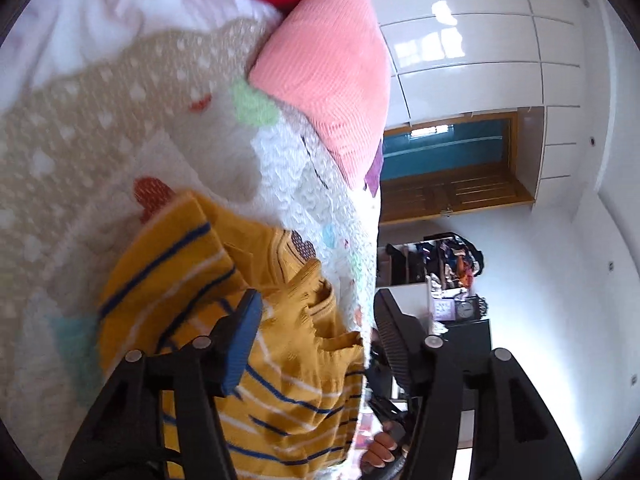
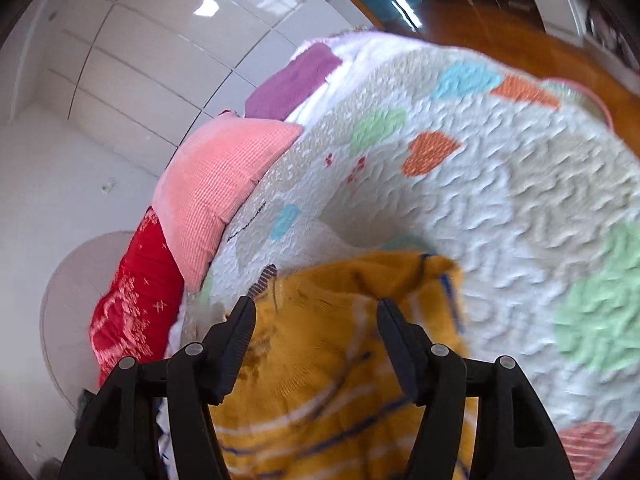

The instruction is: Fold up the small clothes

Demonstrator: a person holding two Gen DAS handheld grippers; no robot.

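**Both tools open over the sweater**

I see my left tool point(image 1: 316, 312) tilted sideways, fingers spread, above the yellow striped sweater point(image 1: 280, 360) on the quilted bed point(image 1: 80, 152). My right tool point(image 2: 316, 320) gapes wide just over it. Motion blur smears the sweater's far edge; a hand point(image 1: 380, 450) peeks in, mostly hidden.

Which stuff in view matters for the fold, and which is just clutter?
Job:
yellow striped sweater
left gripper, open
right gripper, open
heart-patterned quilt, the folding surface

Lying about:
pink pillow
red pillow
purple cloth
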